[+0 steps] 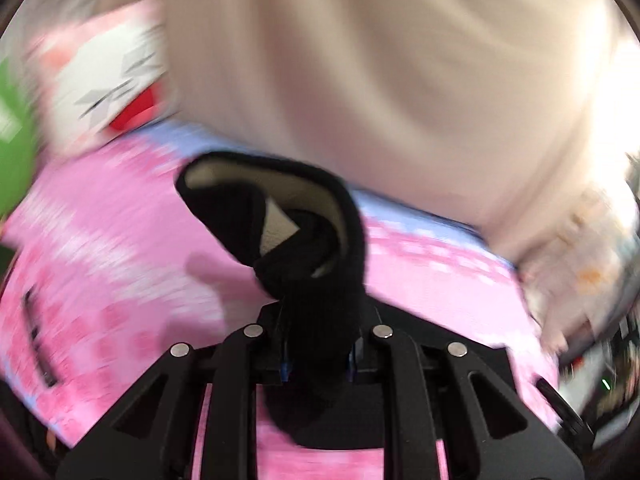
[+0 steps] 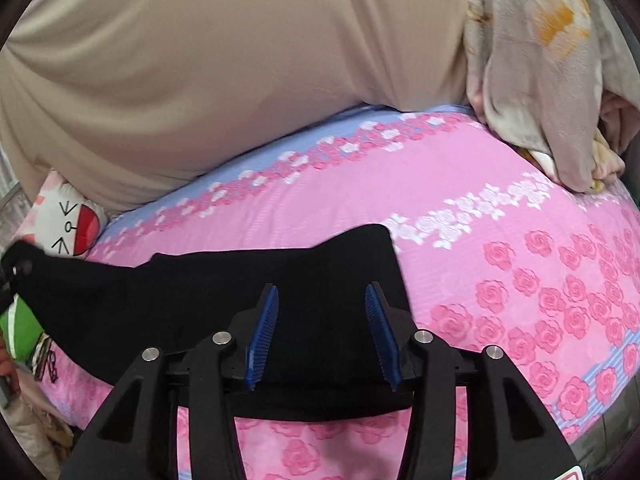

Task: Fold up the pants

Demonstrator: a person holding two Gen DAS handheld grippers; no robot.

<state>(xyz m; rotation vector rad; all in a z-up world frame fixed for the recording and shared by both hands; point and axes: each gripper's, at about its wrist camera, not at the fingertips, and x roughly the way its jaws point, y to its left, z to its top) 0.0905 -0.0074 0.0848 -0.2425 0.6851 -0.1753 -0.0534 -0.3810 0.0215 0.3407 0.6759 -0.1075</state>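
Observation:
The black pants (image 2: pixel 180 304) lie across the pink rose bedsheet (image 2: pixel 520 264), stretched from the middle toward the left edge of the right wrist view. My right gripper (image 2: pixel 322 289) stands open over the near end of the pants; its blue pads (image 2: pixel 262 336) sit apart with the cloth flat between them, not pinched. In the left wrist view my left gripper (image 1: pixel 318 320) is shut on a bunched end of the pants (image 1: pixel 280 216), which hangs raised off the sheet and shows a pale lining. That view is blurred.
A big beige cushion (image 2: pixel 220 80) fills the far side of the bed. A crumpled floral blanket (image 2: pixel 540 60) lies at the far right. A white cartoon-cat pillow (image 2: pixel 68 224) and a green object (image 2: pixel 20 328) sit at the left edge.

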